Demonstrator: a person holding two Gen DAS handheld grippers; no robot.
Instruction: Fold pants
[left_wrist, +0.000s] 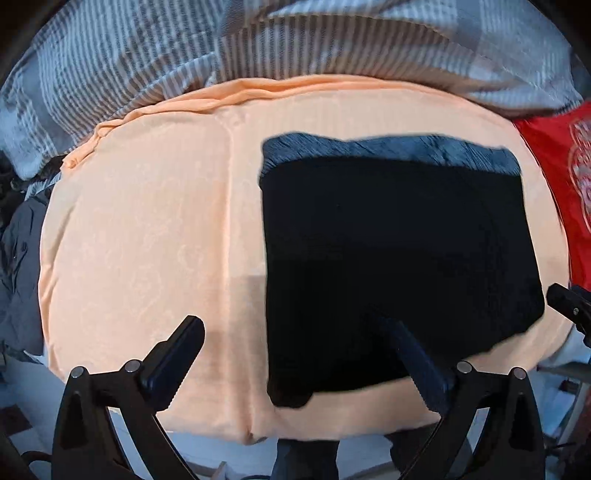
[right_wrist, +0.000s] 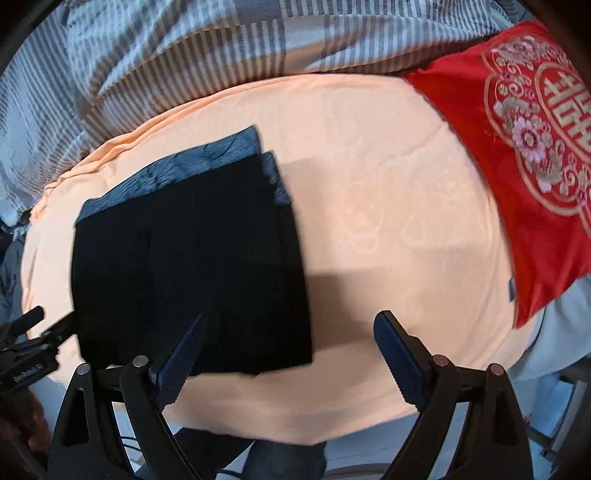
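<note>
The pants (left_wrist: 399, 254) lie folded into a dark rectangle on the peach sheet (left_wrist: 147, 229), with a blue-grey layer showing along the far edge. They also show in the right wrist view (right_wrist: 192, 266), left of centre. My left gripper (left_wrist: 295, 332) is open and empty above the near edge of the bed, its right finger over the pants' near left corner. My right gripper (right_wrist: 291, 332) is open and empty, its left finger over the pants' near edge. Each gripper appears at the edge of the other's view.
A striped grey-white duvet (left_wrist: 221, 48) is bunched along the far side of the bed. A red embroidered pillow (right_wrist: 517, 155) lies at the right. Dark clothing (left_wrist: 18, 258) hangs at the left edge. The floor shows below the bed's near edge.
</note>
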